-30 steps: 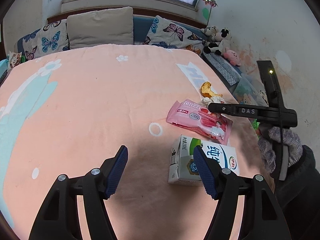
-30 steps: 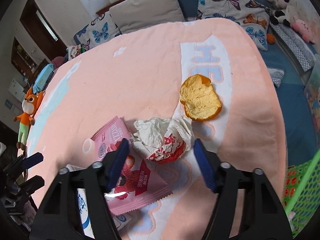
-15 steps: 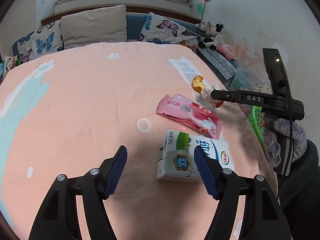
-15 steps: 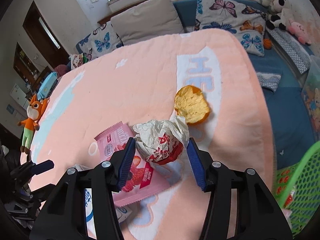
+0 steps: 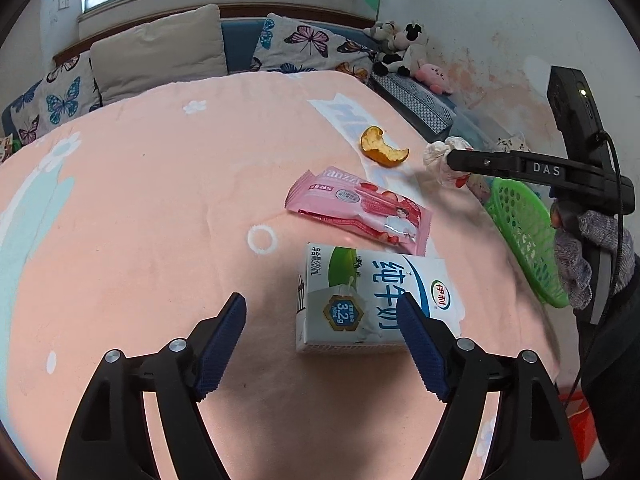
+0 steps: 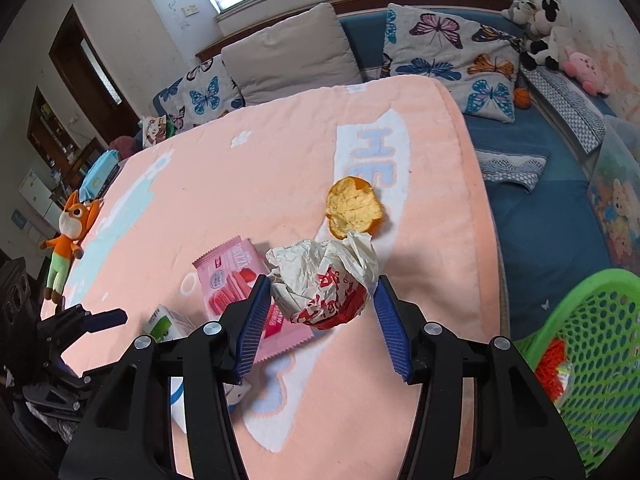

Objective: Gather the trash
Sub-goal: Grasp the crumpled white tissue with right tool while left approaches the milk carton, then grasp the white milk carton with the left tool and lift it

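On the bed (image 5: 140, 208): one milk carton (image 5: 372, 300), one pink snack packet (image 5: 360, 210), one orange peel (image 5: 382, 148), one crumpled wrapper (image 6: 324, 284). Beside the bed, one green basket (image 6: 592, 364). Three butterfly pillows, one plain.

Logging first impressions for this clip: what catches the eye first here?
The crumpled red-and-white wrapper clamped in the right gripper, lifted above the peach blanket. Then the milk carton before the open left gripper, and the green basket at the bed's right edge.
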`<move>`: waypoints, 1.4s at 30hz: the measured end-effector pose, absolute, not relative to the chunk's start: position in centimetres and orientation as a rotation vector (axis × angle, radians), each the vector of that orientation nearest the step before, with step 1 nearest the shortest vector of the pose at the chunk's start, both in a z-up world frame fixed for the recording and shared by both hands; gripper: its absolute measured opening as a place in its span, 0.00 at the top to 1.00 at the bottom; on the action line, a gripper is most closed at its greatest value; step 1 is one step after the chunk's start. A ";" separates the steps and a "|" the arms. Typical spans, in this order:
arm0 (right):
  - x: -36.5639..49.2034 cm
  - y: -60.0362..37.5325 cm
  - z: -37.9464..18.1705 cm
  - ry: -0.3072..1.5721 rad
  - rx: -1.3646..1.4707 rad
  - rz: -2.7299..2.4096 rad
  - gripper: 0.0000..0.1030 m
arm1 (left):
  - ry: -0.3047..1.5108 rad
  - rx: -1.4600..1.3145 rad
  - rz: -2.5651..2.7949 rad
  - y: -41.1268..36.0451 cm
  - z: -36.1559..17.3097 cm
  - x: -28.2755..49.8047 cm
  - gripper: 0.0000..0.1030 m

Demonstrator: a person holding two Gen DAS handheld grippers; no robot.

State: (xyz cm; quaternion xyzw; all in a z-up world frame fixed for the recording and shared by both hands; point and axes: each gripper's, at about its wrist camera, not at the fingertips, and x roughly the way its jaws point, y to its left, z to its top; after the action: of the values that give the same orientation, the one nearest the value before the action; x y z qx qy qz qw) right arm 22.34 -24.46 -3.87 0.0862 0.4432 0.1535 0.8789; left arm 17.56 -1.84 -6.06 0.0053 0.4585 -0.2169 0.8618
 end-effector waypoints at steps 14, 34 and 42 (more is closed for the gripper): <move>21.2 -26.1 -3.7 0.907 0.191 0.301 0.48 | 1.065 -0.186 -0.282 -1.4 -6.0 17.3 0.27; 17.2 -29.1 -3.2 0.860 0.209 0.322 0.48 | 1.196 -0.736 0.154 -3.3 -7.5 17.5 0.27; 16.3 -30.7 -3.6 0.866 0.220 0.296 0.48 | 1.212 -0.815 0.311 -3.3 -8.9 19.0 0.27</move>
State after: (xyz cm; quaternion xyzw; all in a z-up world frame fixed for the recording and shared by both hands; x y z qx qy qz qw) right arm 16.27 -30.70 -3.62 0.1062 0.4173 0.1427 0.8912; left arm 19.01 -3.28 -8.87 -0.3707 0.5511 0.1415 0.7341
